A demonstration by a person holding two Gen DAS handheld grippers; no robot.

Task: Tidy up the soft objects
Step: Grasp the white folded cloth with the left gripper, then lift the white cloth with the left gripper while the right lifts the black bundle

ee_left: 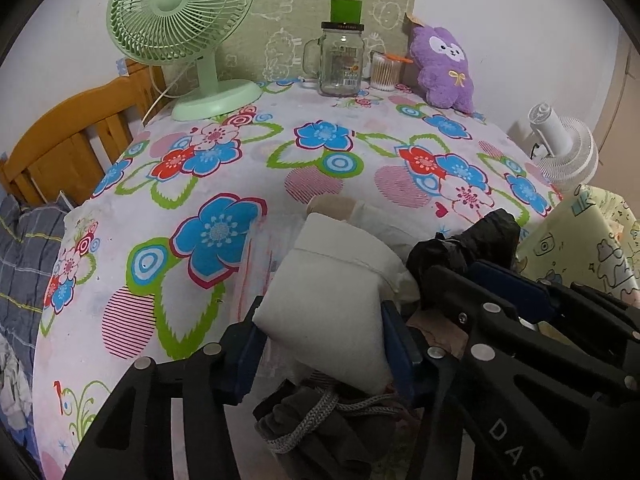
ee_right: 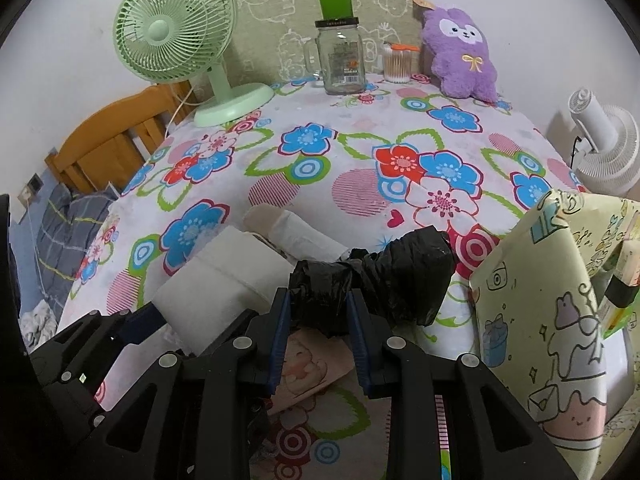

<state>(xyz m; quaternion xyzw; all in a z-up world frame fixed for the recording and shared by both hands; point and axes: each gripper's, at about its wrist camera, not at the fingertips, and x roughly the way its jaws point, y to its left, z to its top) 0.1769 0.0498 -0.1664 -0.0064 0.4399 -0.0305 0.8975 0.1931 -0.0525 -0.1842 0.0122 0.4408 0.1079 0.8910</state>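
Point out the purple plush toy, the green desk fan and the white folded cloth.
Purple plush toy (ee_left: 443, 68), left wrist view, on its belly.
Green desk fan (ee_right: 173, 31), right wrist view, on the grille.
White folded cloth (ee_left: 328, 300), left wrist view, on its front face.

Black left gripper (ee_left: 320, 344), blue pads (ee_left: 394, 340), silver screws, white "DAS" lettering

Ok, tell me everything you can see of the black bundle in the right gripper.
The black bundle looks like thin, crinkled, glossy plastic film, twisted narrow at the middle with a bulkier lump at its right end. It lies across the flowered tablecloth, slightly raised at the near end. The right gripper is shut on its left part, blue pads pressing both sides. A white folded cloth sits just left.
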